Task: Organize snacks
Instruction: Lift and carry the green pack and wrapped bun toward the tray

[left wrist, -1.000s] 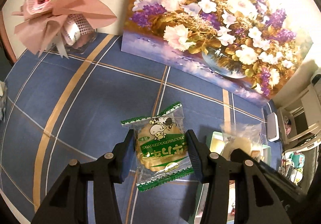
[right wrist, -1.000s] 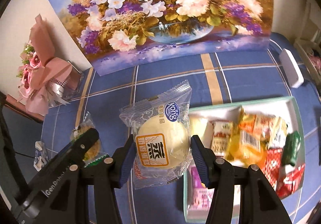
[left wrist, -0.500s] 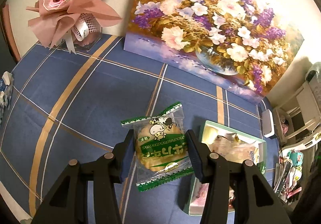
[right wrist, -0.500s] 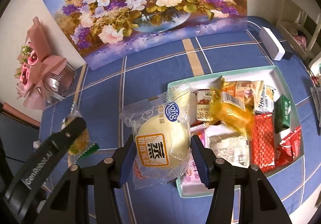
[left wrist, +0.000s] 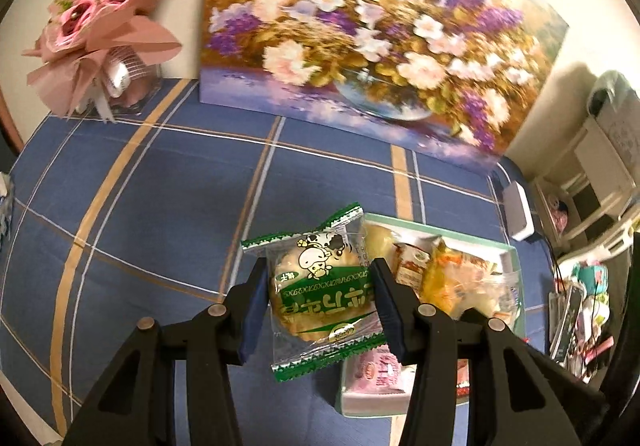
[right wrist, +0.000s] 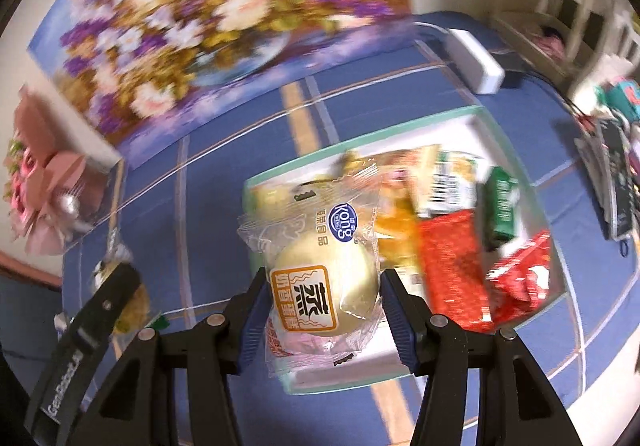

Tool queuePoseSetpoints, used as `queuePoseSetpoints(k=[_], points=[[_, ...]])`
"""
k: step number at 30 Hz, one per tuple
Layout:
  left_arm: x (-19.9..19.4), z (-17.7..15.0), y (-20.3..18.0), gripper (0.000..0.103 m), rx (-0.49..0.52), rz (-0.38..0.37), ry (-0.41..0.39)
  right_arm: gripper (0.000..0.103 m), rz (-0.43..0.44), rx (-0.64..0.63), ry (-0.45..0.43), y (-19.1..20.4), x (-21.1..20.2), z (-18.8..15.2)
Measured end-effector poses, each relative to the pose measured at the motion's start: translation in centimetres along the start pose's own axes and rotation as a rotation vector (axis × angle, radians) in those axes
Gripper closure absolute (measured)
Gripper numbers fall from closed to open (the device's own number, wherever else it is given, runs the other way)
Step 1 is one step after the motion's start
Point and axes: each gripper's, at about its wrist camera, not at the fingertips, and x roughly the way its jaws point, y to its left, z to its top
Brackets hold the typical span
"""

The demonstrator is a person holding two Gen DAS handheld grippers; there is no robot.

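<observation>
Blue-padded left gripper clamped on green-trimmed cow-print biscuit packet, pads pressing both sides, packet lifted off the cloth, print upside down to the camera. Right gripper likewise closed on clear-wrapped pale steamed bun packet, pads against the bun's flanks, packet carried over the near-left part of the tray. Just behind, mint-rimmed white tray sitting on blue plaid tablecloth, filled with mixed snacks: red packets at the near right, green carton beside them, orange and yellow wrappers behind the bun, pink packet at the tray's near corner in the left view. Biscuit packet hanging at the tray's left edge, partly over cloth. Beyond the tray, white box lying near the table's far right corner. Farthest back, floral painting leaning on the wall, pink wrapped bouquet at far left. Right view heavily motion-blurred.
</observation>
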Motion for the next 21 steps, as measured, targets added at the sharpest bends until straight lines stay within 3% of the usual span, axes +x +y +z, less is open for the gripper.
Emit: queuePoseSetpoints(k=[13,21], points=[[1.5,-2.3,-6.5,0.051,0.18,-0.07,0.045,0.045,-0.048,0.17,-0.026,-7.7,-1.3,0.4],[4.2,-4.6,-9.1,0.051,0.251,-0.086,0.122,0.045,-0.067,0.186,-0.005,-9.1,-0.9,0.3]])
